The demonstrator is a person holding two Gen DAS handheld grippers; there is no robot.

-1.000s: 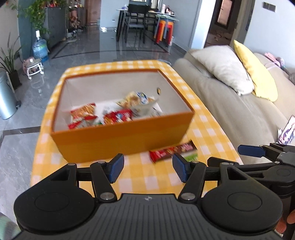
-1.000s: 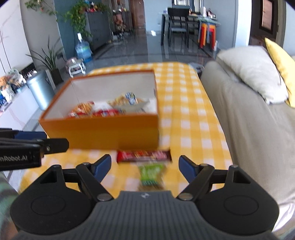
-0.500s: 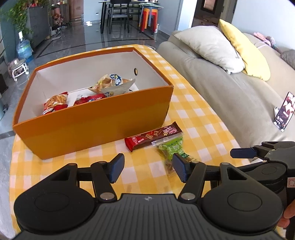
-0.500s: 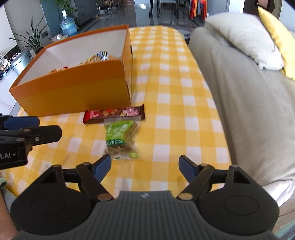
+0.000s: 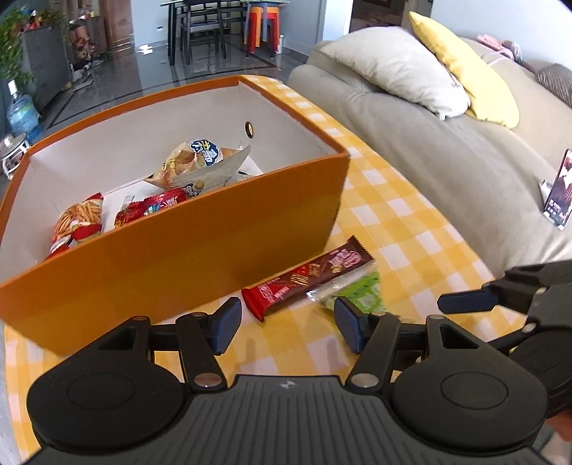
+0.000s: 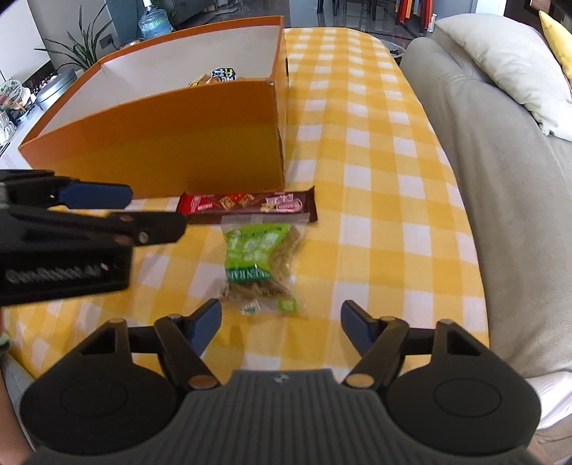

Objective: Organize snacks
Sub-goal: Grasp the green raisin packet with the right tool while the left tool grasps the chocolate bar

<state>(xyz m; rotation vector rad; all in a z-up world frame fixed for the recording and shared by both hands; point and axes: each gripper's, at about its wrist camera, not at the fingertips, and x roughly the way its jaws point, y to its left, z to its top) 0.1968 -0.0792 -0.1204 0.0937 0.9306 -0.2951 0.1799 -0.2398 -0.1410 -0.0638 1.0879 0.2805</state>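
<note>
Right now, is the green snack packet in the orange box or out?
Out: the green snack packet lies on the checked tablecloth outside the orange box.

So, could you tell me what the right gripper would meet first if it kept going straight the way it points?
Most likely the green snack bag, which lies just ahead of the open right gripper on the checked tablecloth; the chocolate bar lies beyond it. Height above the table is unclear.

Home living room: sofa point(image 5: 447, 143), cushions point(image 5: 397, 68), dining table point(image 5: 221, 7)

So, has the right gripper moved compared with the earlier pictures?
Yes. The right gripper has come down closer to the green snack bag, judged against the orange box.
</note>
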